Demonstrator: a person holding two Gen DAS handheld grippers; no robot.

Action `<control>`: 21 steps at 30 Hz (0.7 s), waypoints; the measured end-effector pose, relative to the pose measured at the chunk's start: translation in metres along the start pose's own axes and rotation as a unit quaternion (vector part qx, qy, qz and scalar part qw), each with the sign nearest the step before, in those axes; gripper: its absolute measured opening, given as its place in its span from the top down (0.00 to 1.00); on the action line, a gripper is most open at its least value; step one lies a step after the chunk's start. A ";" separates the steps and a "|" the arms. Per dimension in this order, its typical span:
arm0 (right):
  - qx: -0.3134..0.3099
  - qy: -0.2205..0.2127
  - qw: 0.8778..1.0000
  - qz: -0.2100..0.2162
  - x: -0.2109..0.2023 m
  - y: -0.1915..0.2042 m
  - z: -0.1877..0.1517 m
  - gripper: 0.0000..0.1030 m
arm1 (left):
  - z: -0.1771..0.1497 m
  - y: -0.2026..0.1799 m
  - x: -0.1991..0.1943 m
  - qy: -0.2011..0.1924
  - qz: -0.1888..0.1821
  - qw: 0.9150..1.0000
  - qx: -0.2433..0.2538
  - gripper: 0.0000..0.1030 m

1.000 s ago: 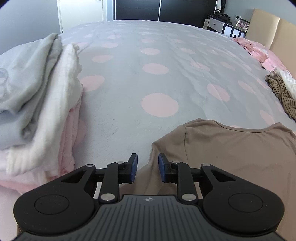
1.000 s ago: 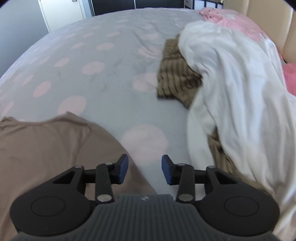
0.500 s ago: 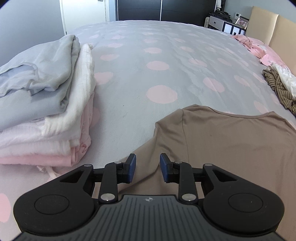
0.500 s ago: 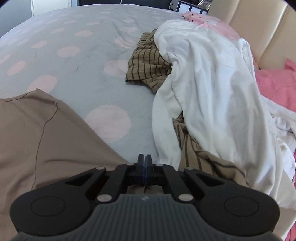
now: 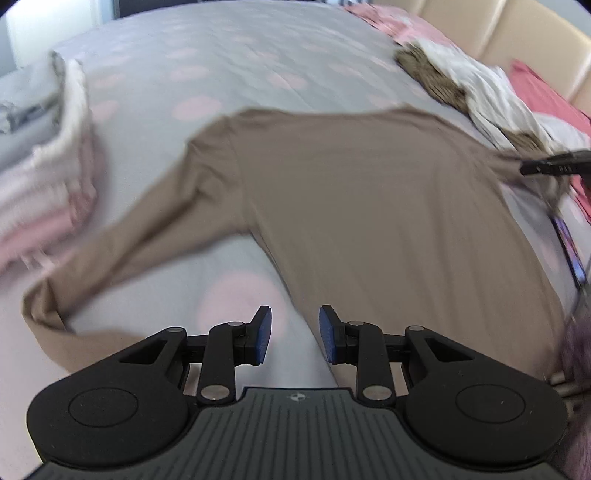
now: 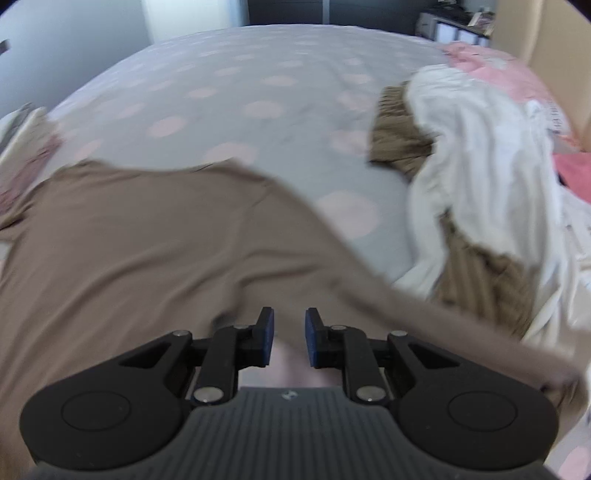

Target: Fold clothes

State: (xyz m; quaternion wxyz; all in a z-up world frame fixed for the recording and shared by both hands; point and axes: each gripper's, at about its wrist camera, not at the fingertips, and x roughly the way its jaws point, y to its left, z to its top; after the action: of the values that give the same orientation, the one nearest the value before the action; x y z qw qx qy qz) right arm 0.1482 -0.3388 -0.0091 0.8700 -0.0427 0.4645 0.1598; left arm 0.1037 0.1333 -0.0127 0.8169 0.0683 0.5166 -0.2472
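Shirt (image 5: 369, 206): we see it spread flat on the bed (image 5: 229, 55), neckline away from us, sleeves sideways.
Left gripper (image 5: 294, 330): jaws apart, empty.
Right gripper (image 6: 289, 338): jaws opening, empty.

A grey bedspread (image 6: 258, 85) dotted with pale pink circles is spread across most of both views. A padded beige headboard (image 5: 524, 40) is seen at the upper right of the left wrist view. A dark wardrobe (image 6: 288, 11) is set at the top centre of the right wrist view, and a low shelf unit (image 6: 454, 27) is placed at the upper right.
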 end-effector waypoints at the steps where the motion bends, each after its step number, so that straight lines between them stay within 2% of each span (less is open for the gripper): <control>1: -0.014 0.009 1.000 0.018 -0.004 0.009 -0.008 0.80 | -0.009 -0.004 -0.001 0.010 -0.009 1.000 0.011 0.74; 7: -0.086 0.075 0.987 0.115 -0.032 0.051 -0.059 0.80 | -0.064 -0.019 -0.013 0.075 -0.088 0.991 0.070 0.74; 9: -0.109 0.103 0.978 0.145 -0.040 0.064 -0.076 0.80 | -0.080 -0.027 -0.016 0.101 -0.107 0.985 0.091 0.74; 12: -0.147 0.162 0.958 0.183 -0.044 0.083 -0.102 0.79 | -0.096 -0.045 -0.015 0.140 -0.124 0.974 0.127 0.75; 17: -0.192 0.242 0.929 0.202 -0.033 0.106 -0.129 0.75 | -0.115 -0.073 -0.005 0.185 -0.116 0.958 0.185 0.74; 18: -0.195 0.256 0.926 0.200 -0.031 0.108 -0.134 0.70 | -0.118 -0.077 -0.002 0.190 -0.108 0.957 0.192 0.74; 21: -0.190 0.283 0.923 0.178 -0.022 0.105 -0.145 0.68 | -0.124 -0.082 0.009 0.196 -0.083 0.958 0.195 0.75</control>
State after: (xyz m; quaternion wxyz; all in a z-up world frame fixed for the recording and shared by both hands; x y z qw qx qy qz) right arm -0.0119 -0.2774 -0.0656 0.6350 -0.1667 0.6525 0.3786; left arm -0.0326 0.1048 -0.0650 0.6473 0.2297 0.6120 -0.3921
